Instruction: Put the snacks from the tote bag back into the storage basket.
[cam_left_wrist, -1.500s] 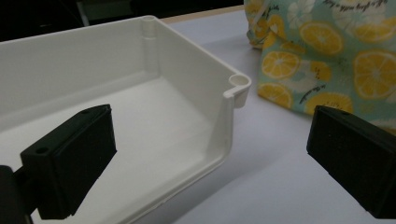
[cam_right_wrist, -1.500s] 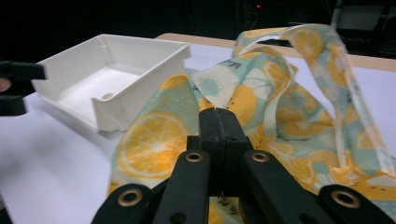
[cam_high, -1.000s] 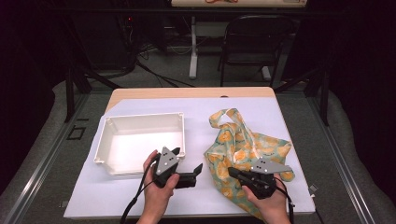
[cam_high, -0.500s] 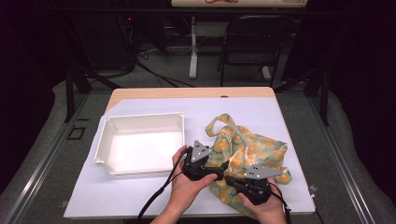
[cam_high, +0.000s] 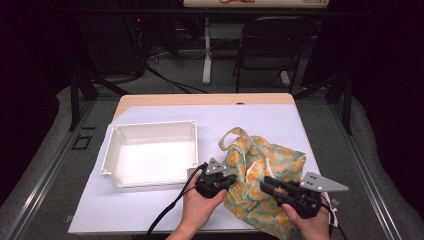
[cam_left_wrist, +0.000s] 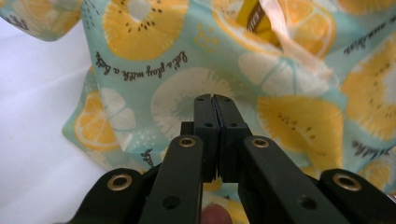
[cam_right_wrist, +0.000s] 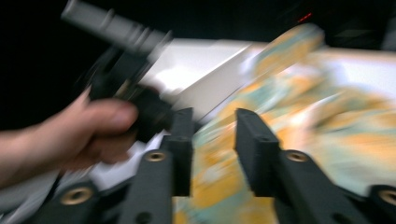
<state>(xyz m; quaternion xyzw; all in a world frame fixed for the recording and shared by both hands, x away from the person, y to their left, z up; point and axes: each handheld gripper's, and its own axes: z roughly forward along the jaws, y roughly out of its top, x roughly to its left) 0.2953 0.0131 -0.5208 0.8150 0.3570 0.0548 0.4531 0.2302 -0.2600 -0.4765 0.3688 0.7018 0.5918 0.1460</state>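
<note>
On the near right part of the table (cam_high: 150, 220), a lemon-print cloth bag (cam_high: 265, 170) is lying crumpled on the pale cover, and I am working both of my tools at its near edge. My left gripper (cam_high: 227, 181) is sitting at the bag's left side, its tips touching the fabric. In the left gripper view, the left gripper (cam_left_wrist: 215, 105) is showing its two black jaws pressed flat together, with the printed cloth (cam_left_wrist: 289, 116) right behind them; I cannot tell whether any fabric is caught in the seam between them. A dark yellow thing (cam_left_wrist: 250, 14) is peeking out of the bag's opening near the top of that view, beside a pale strap (cam_left_wrist: 299, 46).

My right gripper (cam_high: 265, 187) is lying over the near right part of the bag, pointing left toward my other hand. In the right gripper view, which is blurred, the right gripper (cam_right_wrist: 214, 140) is holding its jaws spread apart with the bag's cloth (cam_right_wrist: 327, 130) lying beyond the gap, nothing pinched. My left hand (cam_right_wrist: 88, 135) is showing there too, wrapped around its tool.

A white tray (cam_high: 112, 170) is standing just left of the bag, near but apart from it. The bag's looped handle (cam_high: 235, 135) is resting toward the far side.
</note>
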